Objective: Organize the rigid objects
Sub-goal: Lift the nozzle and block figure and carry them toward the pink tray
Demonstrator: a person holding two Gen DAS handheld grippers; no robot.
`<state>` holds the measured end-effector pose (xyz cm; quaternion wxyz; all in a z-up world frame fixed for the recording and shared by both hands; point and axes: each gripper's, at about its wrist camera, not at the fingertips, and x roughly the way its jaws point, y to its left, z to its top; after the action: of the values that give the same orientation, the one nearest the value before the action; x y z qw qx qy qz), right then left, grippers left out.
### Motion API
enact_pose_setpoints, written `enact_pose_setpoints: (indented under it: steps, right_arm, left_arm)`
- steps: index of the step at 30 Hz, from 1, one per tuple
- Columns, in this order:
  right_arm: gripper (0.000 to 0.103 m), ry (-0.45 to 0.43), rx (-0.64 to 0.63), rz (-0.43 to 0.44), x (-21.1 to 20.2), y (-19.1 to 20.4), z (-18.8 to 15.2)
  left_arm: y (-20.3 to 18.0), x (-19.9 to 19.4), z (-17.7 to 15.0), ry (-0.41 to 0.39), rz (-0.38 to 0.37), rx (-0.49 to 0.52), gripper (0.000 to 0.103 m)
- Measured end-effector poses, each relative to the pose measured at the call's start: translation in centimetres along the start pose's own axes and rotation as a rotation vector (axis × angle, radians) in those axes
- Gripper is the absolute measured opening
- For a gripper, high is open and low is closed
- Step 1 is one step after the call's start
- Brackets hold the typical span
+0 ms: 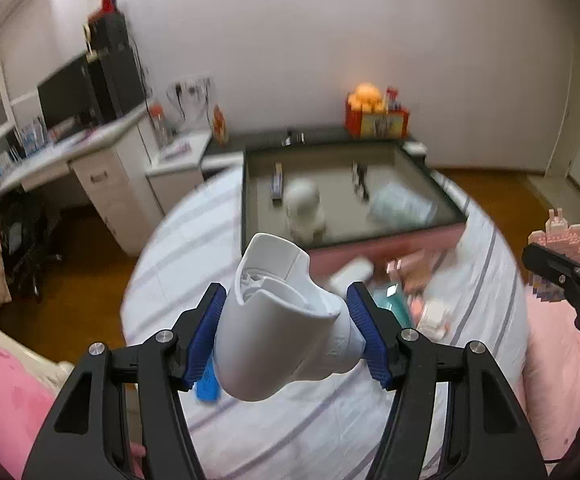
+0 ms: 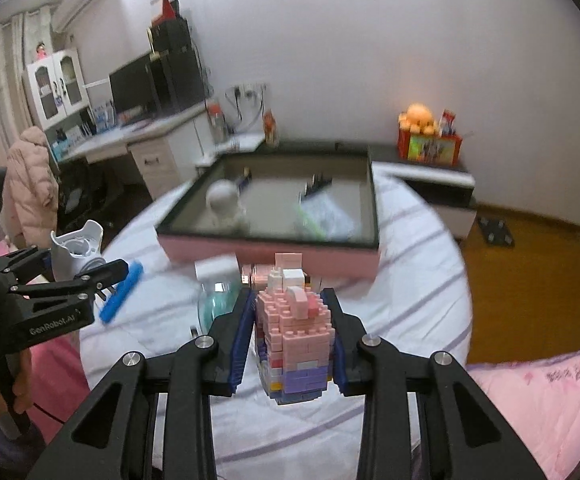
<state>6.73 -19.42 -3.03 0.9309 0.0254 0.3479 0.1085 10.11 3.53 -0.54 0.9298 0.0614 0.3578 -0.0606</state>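
Left wrist view: left gripper (image 1: 288, 330) is clamped about half-wide on a white plastic housing (image 1: 278, 320), blue pads pressing both its flanks. It's held up in the air over the striped bedding (image 1: 290, 420), w/ the open tray (image 1: 442, 184) ahead. Looks hollow, thin-walled, smooth, so prob. light but slippery; curved sides give the pads little flat to bite on. Best hold is across the narrower waist, as now, not the flared lip, which could flex or crack. The right gripper (image 1: 566, 276) shows at the frame edge w/ a brick figure (image 1: 558, 236).

Right wrist view: right gripper (image 2: 294, 332) is closed narrow on the brick figure (image 2: 294, 320), pads on its left & right faces, also off the bedding (image 2: 410, 280). Small snap-together bricks: stiff and light, but fragile at the joints. The head and top pieces stick up unsupported and could pop off if bumped or squeezed hard. Hold at the solid mid-body and keep it upright. The studded sides grip well. The tray (image 2: 374, 200) sits just beyond, already holding a white round figure (image 2: 226, 204) and a plastic bag (image 2: 326, 212). Left gripper (image 2: 102, 276) and its housing (image 2: 76, 248) are at far left.
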Motion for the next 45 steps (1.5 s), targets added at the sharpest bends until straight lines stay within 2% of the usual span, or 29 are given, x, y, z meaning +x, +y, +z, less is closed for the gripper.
enact_pose_setpoints:
  steps: [4,7,15,31,38,39,41,43,45]
  right_arm:
    - [0.034,-0.092,-0.014,-0.004,-2.5,0.5,1.5]
    - [0.034,-0.143,-0.009,-0.005,-3.8,0.8,2.3]
    - [0.034,-0.207,-0.026,-0.007,-5.6,1.5,3.0]
    - [0.034,-0.197,-0.019,-0.002,-5.4,1.2,2.9]
    - [0.034,-0.182,-0.018,0.0,-4.3,0.8,3.4]
    - [0.034,-0.177,-0.02,-0.004,-3.9,0.7,3.6]
    - [0.034,-0.173,-0.023,-0.002,-3.4,0.5,4.1]
    - [0.034,-0.168,-0.024,-0.001,-2.5,0.2,4.7]
    - [0.034,-0.157,-0.025,0.0,-1.4,0.0,5.2]
  left_arm:
    - [0.2,-2.7,1.9,-0.1,-0.002,-0.004,0.064]
    - [-0.1,-3.9,2.6,-0.147,0.007,0.001,0.064]
    - [0.0,-5.1,2.9,-0.191,0.019,-0.002,0.064]
    - [-0.4,-4.7,2.6,-0.172,0.04,-0.004,0.064]
    - [-0.5,-3.1,4.1,-0.18,0.046,-0.001,0.063]
    - [-0.5,-2.5,4.5,-0.18,0.034,0.001,0.061]
    - [-0.6,-1.3,5.2,-0.163,0.028,0.011,0.04]
    - [-0.3,0.9,6.0,-0.122,0.017,0.006,0.037]
    - [0.3,2.8,6.4,-0.082,0.035,-0.019,0.038]
